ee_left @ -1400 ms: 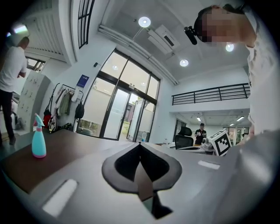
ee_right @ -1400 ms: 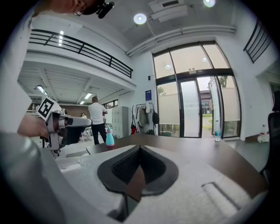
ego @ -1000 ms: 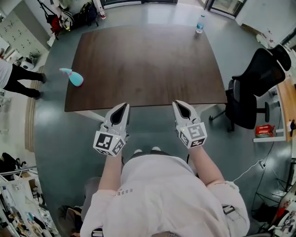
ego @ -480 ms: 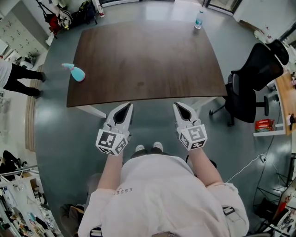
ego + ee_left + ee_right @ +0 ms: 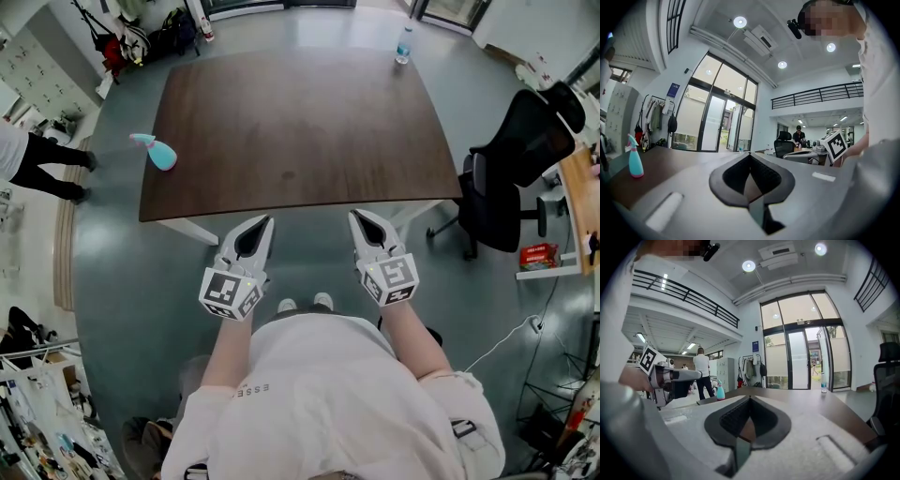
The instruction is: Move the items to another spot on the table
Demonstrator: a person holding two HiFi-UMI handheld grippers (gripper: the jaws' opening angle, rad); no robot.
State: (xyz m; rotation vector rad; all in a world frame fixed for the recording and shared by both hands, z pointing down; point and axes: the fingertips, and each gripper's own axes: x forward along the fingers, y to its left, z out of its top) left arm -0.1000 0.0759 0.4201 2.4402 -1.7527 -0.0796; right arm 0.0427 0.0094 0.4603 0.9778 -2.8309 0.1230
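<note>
Wood table [image 5: 291, 122] w/ 1 teal spray bottle [image 5: 161, 157], 1 water bottle [image 5: 403, 45].

brown table [image 5: 291, 131] bears a spray bottle [image 5: 157, 154] and water bottle [image 5: 403, 45]

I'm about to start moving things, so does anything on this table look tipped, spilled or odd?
Nothing is spilled or tipped. The spray bottle and the water bottle both stand upright. The only oddity: each sits right at the edge of the table, one at the left side, one at the far right corner.
</note>
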